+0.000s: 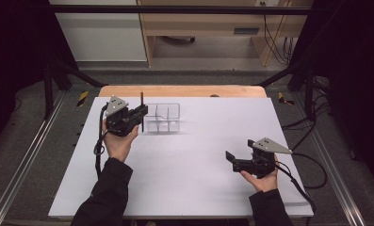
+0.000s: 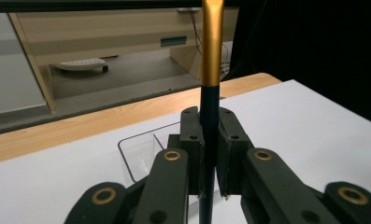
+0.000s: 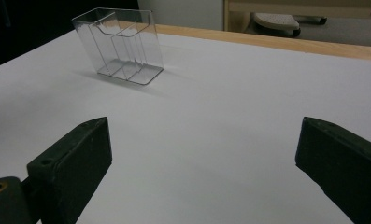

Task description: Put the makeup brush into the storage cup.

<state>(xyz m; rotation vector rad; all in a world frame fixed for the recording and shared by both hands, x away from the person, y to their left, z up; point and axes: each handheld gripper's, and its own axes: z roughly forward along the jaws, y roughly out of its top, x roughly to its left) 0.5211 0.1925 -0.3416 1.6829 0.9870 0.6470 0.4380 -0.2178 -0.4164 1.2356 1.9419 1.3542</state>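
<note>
1. Here, I hold a pen point(image 2: 211, 70) upright, clamped between the closed jaws of the left gripper point(image 2: 210, 154) near the far left corner of the white surface point(image 1: 199, 160); its gold upper part rises above the pads, its dark lower part passes down between them.
2. The clear organizer point(image 1: 163, 117) stands just beside that gripper, toward the far edge; its compartments look empty.
3. I judge the step in hand to be carrying the pen to the organizer; the next move calls for centring the tip over one compartment, then lowering.
4. My right gripper point(image 1: 236, 160) waits near the right edge, jaws spread wide, holding nothing.
</note>
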